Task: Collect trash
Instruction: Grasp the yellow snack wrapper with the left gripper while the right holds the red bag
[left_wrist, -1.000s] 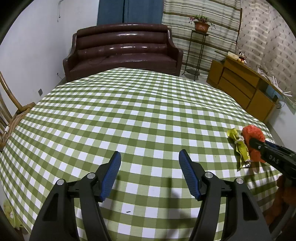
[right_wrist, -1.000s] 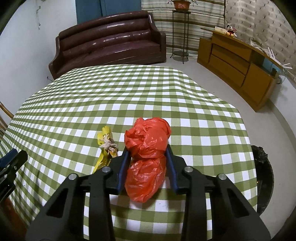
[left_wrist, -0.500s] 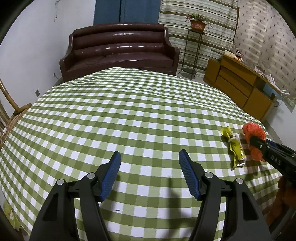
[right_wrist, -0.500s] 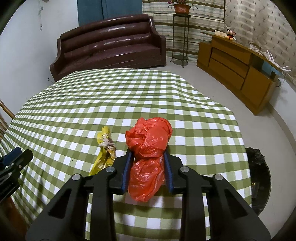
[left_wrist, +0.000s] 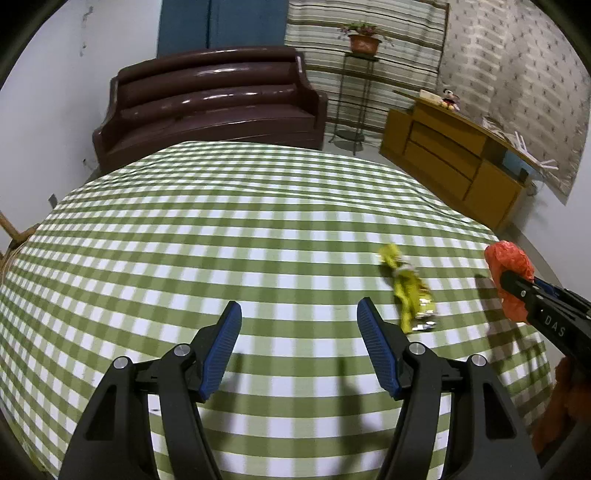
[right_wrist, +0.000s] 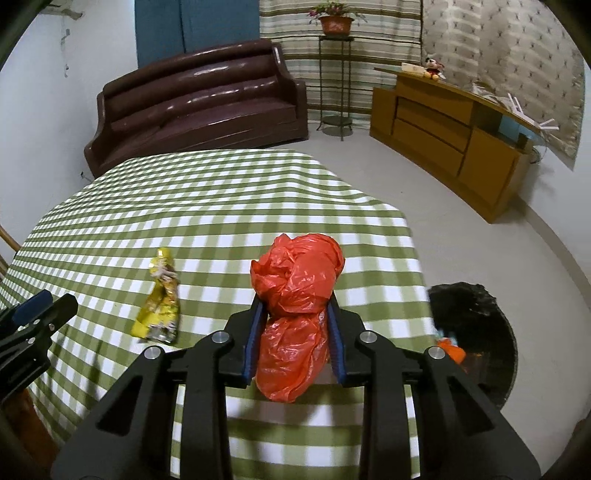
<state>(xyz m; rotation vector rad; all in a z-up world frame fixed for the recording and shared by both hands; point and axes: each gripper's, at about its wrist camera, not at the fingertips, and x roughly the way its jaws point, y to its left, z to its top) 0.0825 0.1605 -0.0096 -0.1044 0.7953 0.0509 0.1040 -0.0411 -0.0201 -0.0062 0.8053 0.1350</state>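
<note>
My right gripper (right_wrist: 295, 306) is shut on a crumpled red plastic bag (right_wrist: 297, 291) and holds it above the table's right edge; the bag (left_wrist: 509, 273) also shows at the far right of the left wrist view. A crumpled yellow wrapper (right_wrist: 160, 299) lies on the green checked tablecloth (right_wrist: 207, 206), left of the bag; in the left wrist view the wrapper (left_wrist: 408, 291) lies just ahead and right of my left gripper (left_wrist: 299, 314), which is open and empty above the cloth. A black-lined trash bin (right_wrist: 476, 325) stands on the floor to the right of the table, with orange trash inside.
A brown leather sofa (left_wrist: 210, 99) stands beyond the table. A wooden sideboard (right_wrist: 454, 147) runs along the right wall. A plant stand (right_wrist: 334, 74) is between them. A wooden chair (left_wrist: 11, 236) is at the left edge.
My right gripper has lifted the red bag and swung right toward the bin, which now shows more fully. My left gripper has turned right, bringing the yellow wrapper nearer its fingers.
</note>
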